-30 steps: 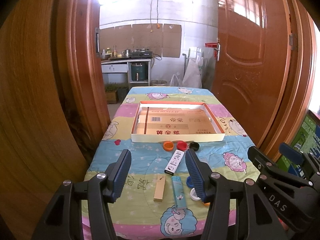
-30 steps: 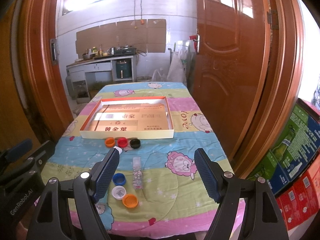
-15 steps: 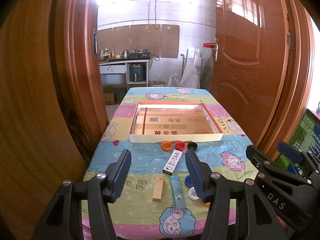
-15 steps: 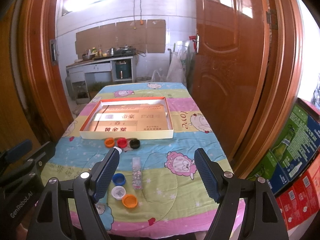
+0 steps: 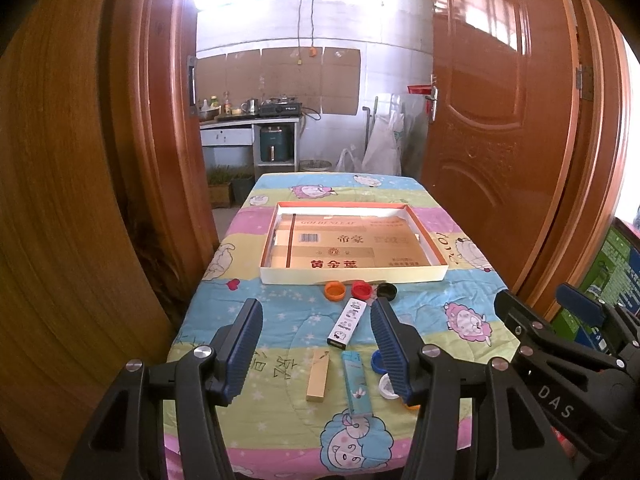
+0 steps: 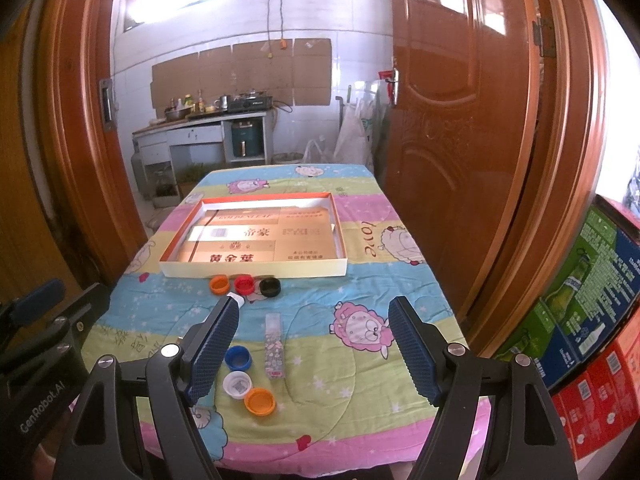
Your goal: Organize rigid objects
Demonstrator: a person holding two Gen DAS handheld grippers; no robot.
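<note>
Left wrist view: both grippers' ribbed jaws gape empty above round plastic caps and a shallow cardboard tray.

"GOLDENLEAF" on tray, "DAS" on right tool

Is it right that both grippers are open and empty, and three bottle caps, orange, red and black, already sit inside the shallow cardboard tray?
Not quite. The right wrist view shows the orange cap, red cap and black cap on the tablecloth, just outside the shallow cardboard tray. The left gripper and right gripper are indeed open and empty.
</note>
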